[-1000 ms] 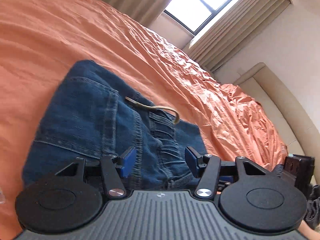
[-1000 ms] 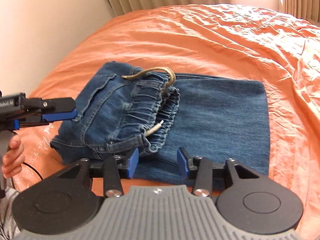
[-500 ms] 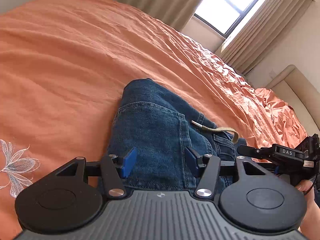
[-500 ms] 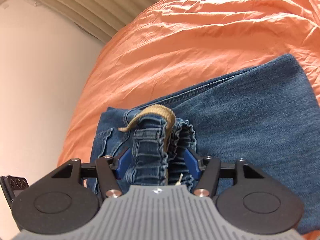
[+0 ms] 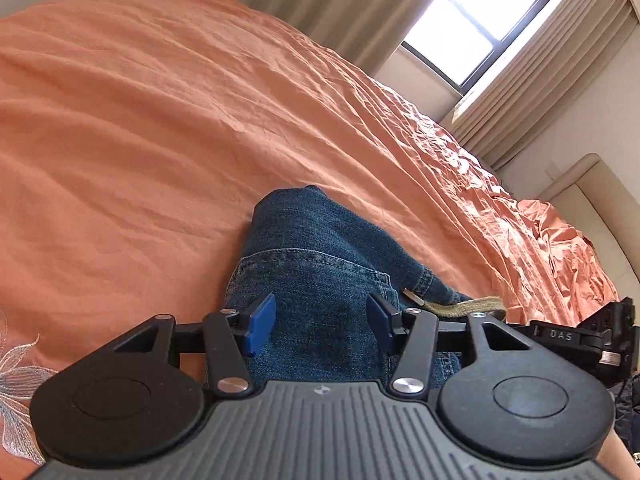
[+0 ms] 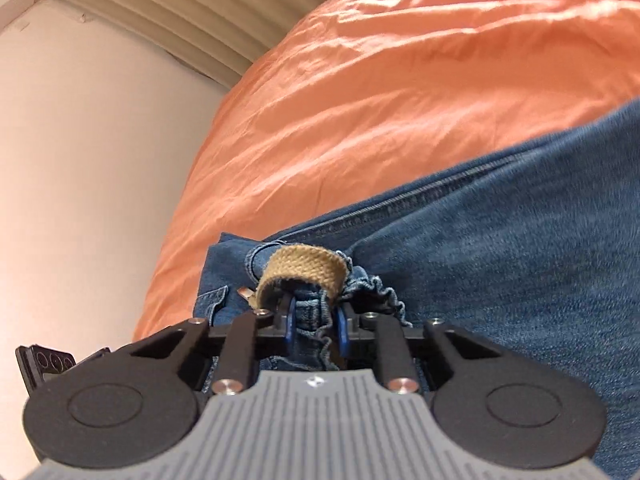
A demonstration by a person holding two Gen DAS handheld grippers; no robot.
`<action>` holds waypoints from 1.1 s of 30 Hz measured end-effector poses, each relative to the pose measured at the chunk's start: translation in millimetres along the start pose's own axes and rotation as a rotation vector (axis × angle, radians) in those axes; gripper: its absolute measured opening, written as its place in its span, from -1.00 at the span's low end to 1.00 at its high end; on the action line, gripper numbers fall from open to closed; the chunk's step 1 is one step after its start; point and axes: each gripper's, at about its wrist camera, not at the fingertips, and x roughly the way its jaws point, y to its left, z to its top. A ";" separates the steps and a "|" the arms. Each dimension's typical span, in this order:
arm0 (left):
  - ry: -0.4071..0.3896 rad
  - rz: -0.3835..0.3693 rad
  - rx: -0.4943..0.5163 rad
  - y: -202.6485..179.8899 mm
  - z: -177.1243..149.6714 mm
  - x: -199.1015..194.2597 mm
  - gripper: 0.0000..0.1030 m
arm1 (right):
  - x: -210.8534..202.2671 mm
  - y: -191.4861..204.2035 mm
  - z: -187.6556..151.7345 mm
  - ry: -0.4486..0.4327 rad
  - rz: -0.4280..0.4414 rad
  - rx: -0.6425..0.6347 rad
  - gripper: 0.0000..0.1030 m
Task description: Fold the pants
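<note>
Folded blue denim pants (image 5: 316, 248) lie on an orange bedsheet (image 5: 160, 120). My left gripper (image 5: 321, 320) hovers low over the pocket side of the pants; its jaws are wide apart and closing, the denim lies under the gap, and the pads are clear of it. In the right wrist view, my right gripper (image 6: 316, 318) has its blue pads closing on the bunched elastic waistband of the pants (image 6: 500, 260), just under the looped tan drawstring (image 6: 304, 270). The drawstring (image 5: 460, 307) and the right gripper's body (image 5: 580, 336) show at the right of the left wrist view.
The wrinkled sheet (image 6: 400, 80) stretches far beyond the pants. White flower embroidery (image 5: 16, 380) marks it near the left edge. A cream wall (image 6: 80, 160), pleated curtains (image 5: 320, 0), a window (image 5: 472, 20) and a padded headboard (image 5: 592, 192) border the bed.
The right gripper has moved in onto the waistband and narrowed from wide apart to pinching it. The left gripper shifted over the pocket side; the right gripper came into its view.
</note>
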 end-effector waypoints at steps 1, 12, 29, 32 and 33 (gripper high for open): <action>-0.017 0.012 -0.001 -1.2 0.4 -2.2 0.13 | -6.2 14.1 5.8 -0.004 -0.012 -0.027 -0.72; -0.121 -0.012 -0.049 -22.9 14.8 -17.6 -0.01 | -100.1 96.2 69.5 -0.064 -0.123 -0.197 -0.72; 0.008 0.034 0.167 -71.2 -2.9 75.0 -0.27 | -99.4 -106.6 46.7 -0.045 -0.384 0.102 -0.71; 0.036 0.085 0.184 -69.6 1.6 96.6 -0.28 | -92.7 -119.0 44.6 -0.041 -0.385 0.114 -0.66; 0.046 0.113 0.192 -68.2 2.0 103.9 -0.28 | -92.3 -121.0 43.8 -0.042 -0.383 0.116 -0.66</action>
